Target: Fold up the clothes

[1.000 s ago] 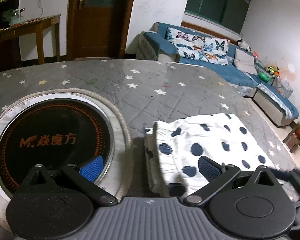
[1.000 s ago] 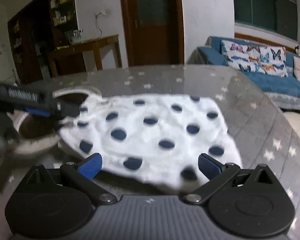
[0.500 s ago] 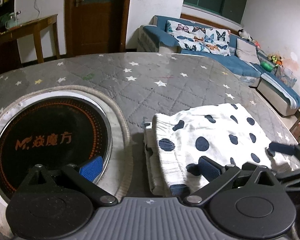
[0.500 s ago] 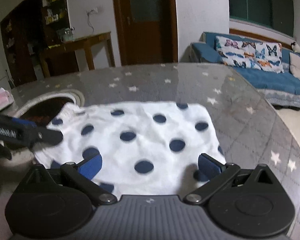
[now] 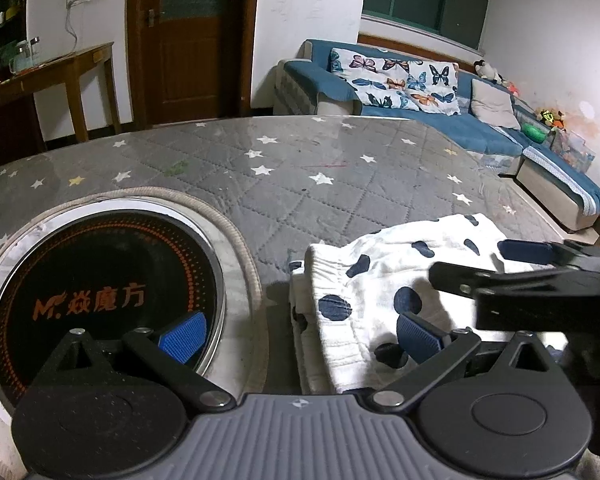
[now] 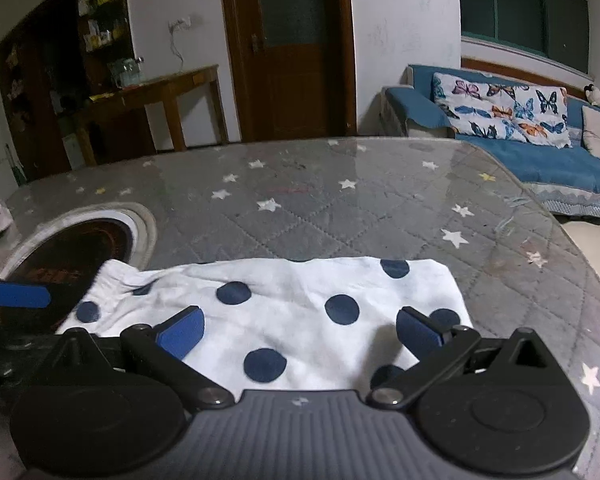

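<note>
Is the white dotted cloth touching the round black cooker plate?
Apart. In the left wrist view, grey table cover shows between the cloth and the cooker plate.

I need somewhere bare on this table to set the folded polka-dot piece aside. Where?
Free: the starred quilted cover beyond the polka-dot garment, toward the door, and the strip to its right by the table edge. Crowded: the near left, where the round cooktop borders the garment and both grippers' fingers hover.

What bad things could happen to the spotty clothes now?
The spotty clothes lie folded near the table's edge, so a nudge might push them off. Both grippers, left and right, are open and close together, so they might bump and mess up the fold.
</note>
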{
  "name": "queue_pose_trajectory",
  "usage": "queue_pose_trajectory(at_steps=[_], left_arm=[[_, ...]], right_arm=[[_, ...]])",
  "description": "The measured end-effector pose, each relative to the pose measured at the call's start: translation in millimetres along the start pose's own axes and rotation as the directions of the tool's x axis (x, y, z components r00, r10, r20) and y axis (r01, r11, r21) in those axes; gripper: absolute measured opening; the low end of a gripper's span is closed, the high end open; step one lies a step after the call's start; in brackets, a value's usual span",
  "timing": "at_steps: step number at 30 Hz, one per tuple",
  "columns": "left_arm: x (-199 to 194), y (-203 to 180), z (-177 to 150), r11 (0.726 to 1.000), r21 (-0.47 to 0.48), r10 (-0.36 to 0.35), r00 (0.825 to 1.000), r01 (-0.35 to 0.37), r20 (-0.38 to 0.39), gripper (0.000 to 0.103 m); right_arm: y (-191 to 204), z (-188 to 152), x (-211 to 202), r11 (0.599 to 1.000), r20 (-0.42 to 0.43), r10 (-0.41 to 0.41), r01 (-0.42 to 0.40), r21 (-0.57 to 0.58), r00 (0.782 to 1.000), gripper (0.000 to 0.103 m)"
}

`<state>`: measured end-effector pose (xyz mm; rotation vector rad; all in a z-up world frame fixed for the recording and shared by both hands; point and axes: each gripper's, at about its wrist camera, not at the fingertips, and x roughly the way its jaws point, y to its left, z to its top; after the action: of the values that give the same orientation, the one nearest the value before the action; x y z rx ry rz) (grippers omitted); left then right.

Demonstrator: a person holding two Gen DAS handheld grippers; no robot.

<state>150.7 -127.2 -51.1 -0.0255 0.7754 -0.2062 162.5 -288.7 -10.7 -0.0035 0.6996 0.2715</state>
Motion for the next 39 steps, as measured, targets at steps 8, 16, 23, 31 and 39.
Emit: queue_pose_trajectory(at_steps=[8,16,23,31,39], left_arm=[[2,3,1,1.0,-0.001,-0.013,1.0,0.013,0.001,0.103],[1,5,-1,1.0,-0.011,0.001,1.0,-0.001,-0.009,0.103],[-3,4,-5,1.0,-0.011,-0.007,1.0,0.007,-0.018,0.103],[-14,2,-10,1.0,-0.013,-0.009,1.0,0.009,-0.009,0.103],[-21,-2,-18,1.0,-0.01,-0.014,1.0,0.014,-0.012,0.103]], right_arm=[[6,1,10,1.0,-0.019,-0.004,0.004,-0.005,1.0,0.103],[5,-4,10,1.0,-0.023,-0.009,0.009,0.013,1.0,0.103],[9,-8,-5,1.0,0.0,-0.012,0.012,0.019,1.0,0.103],[17,-23,-20,1.0,0.007,-0.011,0.011,0.01,1.0,0.103],[24,-32,-41,1.0,0.038,-0.025,0.025,-0.007,0.999,0.103]])
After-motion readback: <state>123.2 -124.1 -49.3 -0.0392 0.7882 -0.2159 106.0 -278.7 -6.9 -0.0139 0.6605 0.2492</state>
